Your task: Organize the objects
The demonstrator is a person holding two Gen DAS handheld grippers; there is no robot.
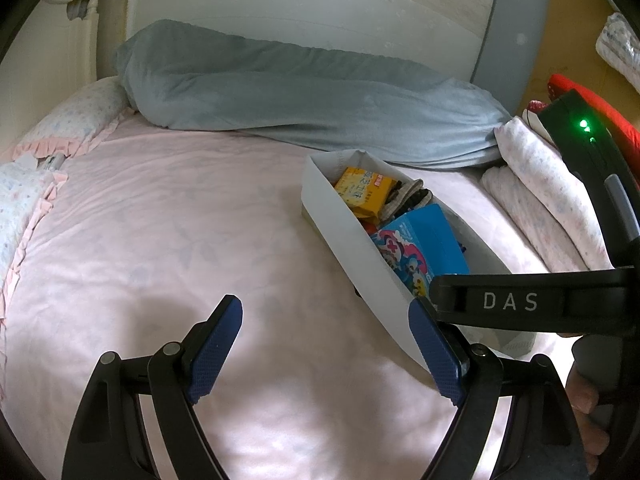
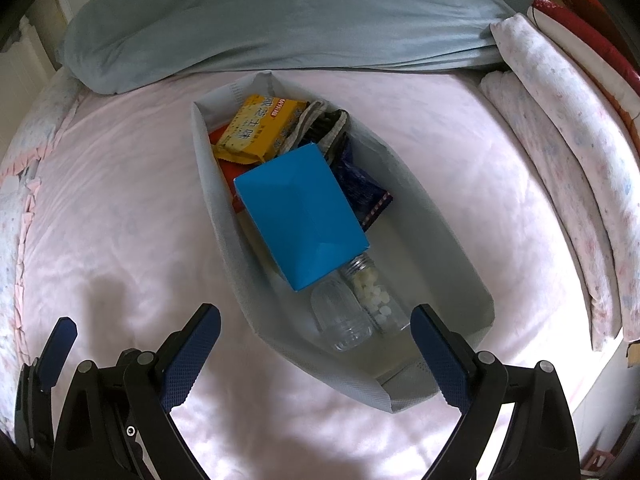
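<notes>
A long white fabric bin (image 2: 212,216) lies on the pink bedsheet; it also shows in the left wrist view (image 1: 340,232). Inside are a yellow snack pack (image 2: 260,130), a blue box (image 2: 300,212), a striped cloth (image 2: 320,124), a dark blue packet (image 2: 362,192) and two clear bottles (image 2: 360,308), one holding white pills. My right gripper (image 2: 316,316) is open and empty, hovering above the bin's near end. My left gripper (image 1: 326,328) is open and empty over the sheet, left of the bin. The right gripper's black body (image 1: 520,300) crosses the left wrist view.
A grey-blue rolled blanket (image 2: 280,28) lies along the headboard. Folded floral bedding (image 2: 560,120) is stacked at the right, with red items (image 2: 580,24) behind it. Floral pillows (image 1: 72,120) sit at the left edge. The left gripper's finger (image 2: 60,344) shows at lower left.
</notes>
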